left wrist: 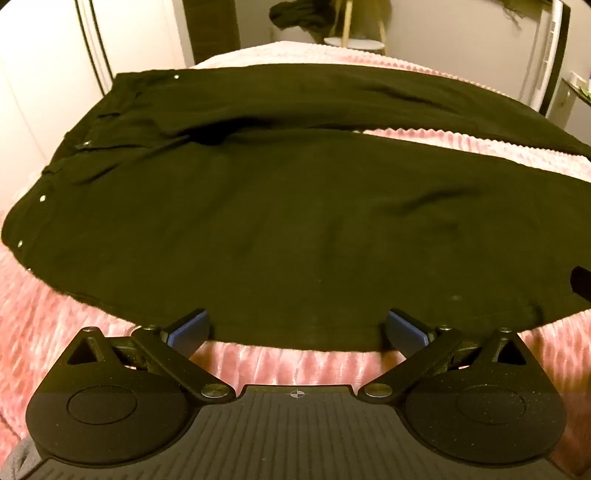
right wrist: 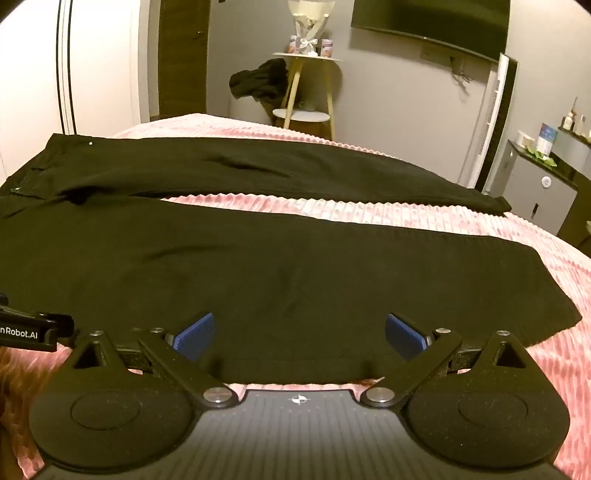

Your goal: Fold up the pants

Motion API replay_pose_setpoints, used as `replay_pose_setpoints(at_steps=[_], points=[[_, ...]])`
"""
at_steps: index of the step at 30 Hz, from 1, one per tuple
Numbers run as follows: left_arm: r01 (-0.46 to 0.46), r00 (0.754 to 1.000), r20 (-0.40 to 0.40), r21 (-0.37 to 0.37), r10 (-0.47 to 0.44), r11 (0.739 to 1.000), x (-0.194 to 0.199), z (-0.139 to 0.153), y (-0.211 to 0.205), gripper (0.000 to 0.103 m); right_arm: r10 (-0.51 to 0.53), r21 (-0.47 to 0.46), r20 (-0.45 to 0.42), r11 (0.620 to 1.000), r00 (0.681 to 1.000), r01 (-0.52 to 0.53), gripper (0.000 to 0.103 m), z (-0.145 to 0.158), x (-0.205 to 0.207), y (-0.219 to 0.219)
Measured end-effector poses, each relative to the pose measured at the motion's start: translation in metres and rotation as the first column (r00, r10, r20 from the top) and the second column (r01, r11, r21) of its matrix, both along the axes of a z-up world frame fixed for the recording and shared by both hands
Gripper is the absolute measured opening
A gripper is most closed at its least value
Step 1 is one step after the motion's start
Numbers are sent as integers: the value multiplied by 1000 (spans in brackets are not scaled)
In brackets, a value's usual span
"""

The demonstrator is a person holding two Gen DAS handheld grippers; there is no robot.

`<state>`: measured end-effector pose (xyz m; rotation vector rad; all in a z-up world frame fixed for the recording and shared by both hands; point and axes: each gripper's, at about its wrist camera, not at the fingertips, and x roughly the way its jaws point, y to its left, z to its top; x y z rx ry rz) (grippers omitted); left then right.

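Black pants (left wrist: 280, 221) lie flat on a pink ribbed bedspread (left wrist: 295, 363), waistband to the left, both legs running right with a strip of pink between them. My left gripper (left wrist: 295, 326) stands open over the near edge of the near leg, closer to the waist, its blue pads (left wrist: 188, 328) wide apart and gripping nothing. In the right wrist view the same pants (right wrist: 277, 266) stretch across. The right gripper (right wrist: 299, 332) is open too, over the near leg's edge toward the hem (right wrist: 554, 291). Part of the left gripper (right wrist: 29, 330) shows at the left edge.
Beyond the bed stands a wooden two-shelf stand (right wrist: 306, 92) with a dark garment (right wrist: 262, 83) draped beside it. A wall-mounted screen (right wrist: 432, 22) hangs on the right wall, above a low cabinet (right wrist: 543, 184) with small items. White wardrobe doors (right wrist: 74, 66) are on the left.
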<state>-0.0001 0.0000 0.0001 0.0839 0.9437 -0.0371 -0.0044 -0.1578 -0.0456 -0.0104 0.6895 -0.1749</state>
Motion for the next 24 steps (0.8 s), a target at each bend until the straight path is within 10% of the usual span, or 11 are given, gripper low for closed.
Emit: replay_pose_setpoints(at_steps=[24], points=[[-11,1000,-6,-14,11,1000,0,0,4,103,-22,8,-2,1000,1000,22,99,-2,-1,-2]])
